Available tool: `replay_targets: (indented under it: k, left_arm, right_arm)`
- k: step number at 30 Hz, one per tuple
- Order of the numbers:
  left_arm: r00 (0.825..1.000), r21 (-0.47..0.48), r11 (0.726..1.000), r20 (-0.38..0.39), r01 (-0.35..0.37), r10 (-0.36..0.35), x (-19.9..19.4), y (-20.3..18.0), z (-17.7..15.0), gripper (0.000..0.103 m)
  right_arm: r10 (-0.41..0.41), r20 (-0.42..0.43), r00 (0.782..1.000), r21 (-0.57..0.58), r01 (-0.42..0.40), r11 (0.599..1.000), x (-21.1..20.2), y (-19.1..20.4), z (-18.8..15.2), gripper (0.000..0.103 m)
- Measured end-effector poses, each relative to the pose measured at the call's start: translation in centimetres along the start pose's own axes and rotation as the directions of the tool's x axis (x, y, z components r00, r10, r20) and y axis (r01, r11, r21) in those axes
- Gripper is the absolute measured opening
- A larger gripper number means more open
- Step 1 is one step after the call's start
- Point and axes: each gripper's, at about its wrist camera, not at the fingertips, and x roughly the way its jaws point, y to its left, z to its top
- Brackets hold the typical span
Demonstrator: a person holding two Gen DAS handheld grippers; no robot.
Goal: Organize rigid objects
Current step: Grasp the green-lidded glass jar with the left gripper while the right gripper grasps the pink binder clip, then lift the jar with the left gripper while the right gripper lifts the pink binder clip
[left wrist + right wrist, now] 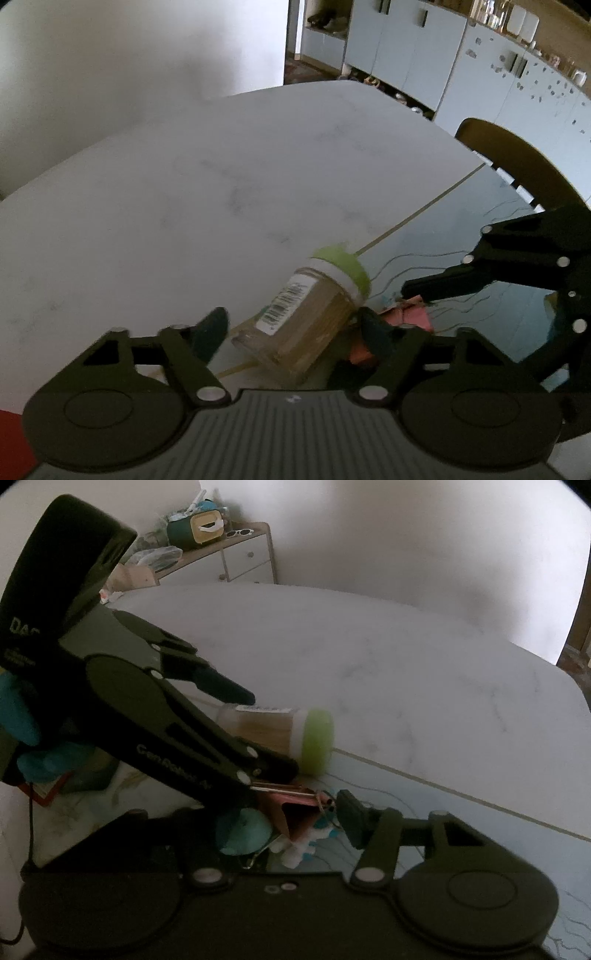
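A clear jar of toothpicks (pixel 306 317) with a green lid (pixel 343 266) lies on its side at the seam between the white table and a pale blue mat. My left gripper (pixel 291 328) stands astride it. The right finger (pixel 369 328) is against the jar, and a narrow gap shows at the left finger (pixel 210 332). In the right wrist view the jar (pixel 269 731) lies between the left gripper's fingers (pixel 229 690). My right gripper (pixel 295 823) brackets a pink binder clip (pixel 295 812) with wire handles. Its pads are close on both sides, and a small gap shows at the right pad.
The white marble table (pixel 184 184) stretches away behind the jar. The blue mat (pixel 461 221) has wavy lines. A dark chair back (pixel 517 162) stands at the table's right edge. A hand in a teal glove (pixel 22 716) holds the left gripper. White-and-blue scraps (pixel 295 853) lie under the clip.
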Motion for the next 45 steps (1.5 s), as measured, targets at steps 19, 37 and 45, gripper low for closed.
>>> replay_targets:
  k: [19, 37, 45]
  left_arm:
    - [0.998, -0.103, 0.993, 0.005, -0.064, 0.065, -2.2, -0.4, -1.8, 0.045]
    - [0.998, -0.157, 0.986, 0.004, -0.057, 0.058, -5.4, -2.6, -5.3, 0.042]
    - [0.998, -0.164, 0.984, -0.006, -0.063, 0.063, -5.1, -2.3, -5.8, 0.042]
  right_arm:
    - [-0.032, 0.032, 0.999, 0.069, 0.029, 0.997, -4.5, -0.2, -3.1, 0.03]
    - [-0.067, -0.028, 0.997, 0.139, 0.071, 0.988, -9.1, 1.2, -8.7, 0.053]
    - [-0.037, -0.028, 0.999, 0.041, 0.038, 0.998, -7.2, 2.6, -7.0, 0.064]
